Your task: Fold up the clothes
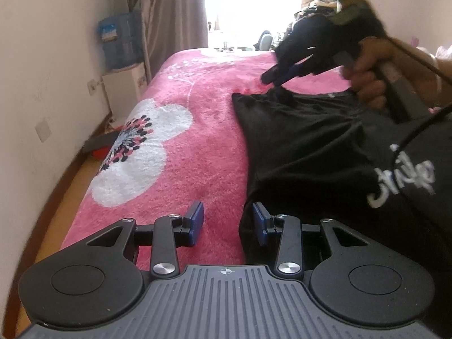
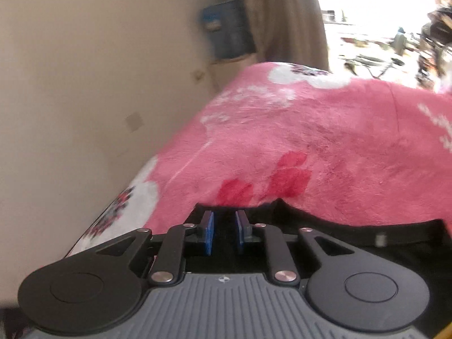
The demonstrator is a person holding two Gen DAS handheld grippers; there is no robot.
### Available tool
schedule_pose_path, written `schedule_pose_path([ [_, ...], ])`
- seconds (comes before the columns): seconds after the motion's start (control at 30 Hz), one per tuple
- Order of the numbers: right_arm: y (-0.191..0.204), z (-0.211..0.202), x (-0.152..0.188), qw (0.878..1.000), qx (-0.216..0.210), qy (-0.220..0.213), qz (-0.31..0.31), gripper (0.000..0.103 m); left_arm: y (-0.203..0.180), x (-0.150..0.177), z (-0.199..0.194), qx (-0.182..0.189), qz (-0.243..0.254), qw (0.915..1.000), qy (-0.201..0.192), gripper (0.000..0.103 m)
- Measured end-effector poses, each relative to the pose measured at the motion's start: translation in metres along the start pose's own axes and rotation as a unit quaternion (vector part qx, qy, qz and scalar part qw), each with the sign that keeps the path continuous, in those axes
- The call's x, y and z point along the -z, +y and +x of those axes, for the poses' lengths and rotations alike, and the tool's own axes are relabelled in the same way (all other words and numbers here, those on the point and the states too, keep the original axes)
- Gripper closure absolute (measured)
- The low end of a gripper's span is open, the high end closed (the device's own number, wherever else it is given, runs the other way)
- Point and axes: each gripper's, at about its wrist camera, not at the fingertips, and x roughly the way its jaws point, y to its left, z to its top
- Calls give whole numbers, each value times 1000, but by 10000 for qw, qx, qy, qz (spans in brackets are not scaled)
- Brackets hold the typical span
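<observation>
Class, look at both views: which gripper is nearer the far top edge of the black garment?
Right. The right gripper sits at the black garment's far edge, cloth between its jaws. The left gripper is at its near side edge.

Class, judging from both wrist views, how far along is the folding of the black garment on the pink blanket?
Early. Done: the black garment lies on the pink blanket, still rumpled. In hand: the right tool pinches its far edge; the left tool stands open at the near edge. Left: every fold.

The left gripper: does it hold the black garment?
No, the left gripper stands open over the pink blanket, beside the black garment.
</observation>
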Motion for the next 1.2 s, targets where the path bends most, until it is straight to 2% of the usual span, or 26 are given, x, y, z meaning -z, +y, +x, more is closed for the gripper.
schedule_pose_path([
  [0.13, 8, -27, 15, 9961, -596, 586, -281, 85, 19, -19, -6, 284, -582, 9978, -125, 64],
  [0.23, 22, -33, 37, 9895, -743, 1097, -580, 85, 22, -35, 6, 449, -796, 9958, -105, 64],
  [0.3, 28, -33, 50, 9861, -789, 1302, -667, 85, 12, -43, 25, 576, -592, 9966, 60, 64],
  [0.43, 38, -34, 74, 9828, -906, 1478, -631, 85, -6, -46, 57, 514, -159, 9980, 317, 64],
  [0.6, 52, -36, 104, 9747, -800, 1892, -886, 84, -3, -41, 65, 506, -279, 9975, 403, 63],
  [0.7, 57, -44, 106, 9678, -848, 2145, -1007, 84, 1, -41, 61, 517, -307, 9973, 413, 63],
  [0.77, 58, -49, 101, 9688, -851, 2105, -990, 85, 3, -42, 59, 555, -354, 9969, 431, 63],
  [0.93, 65, -46, 88, 9815, -792, 1537, -823, 85, 11, -46, 58, 620, -524, 9957, 456, 63],
  [1.03, 72, -26, 103, 9734, -967, 1887, -864, 85, 12, -44, 56, 591, -465, 9962, 443, 62],
  [1.1, 75, -26, 111, 9658, -1204, 2087, -955, 83, 16, -42, 51, 581, -487, 9964, 374, 62],
  [1.2, 69, -40, 106, 9649, -1437, 1969, -975, 83, 25, -42, 41, 488, -536, 9971, 242, 61],
])
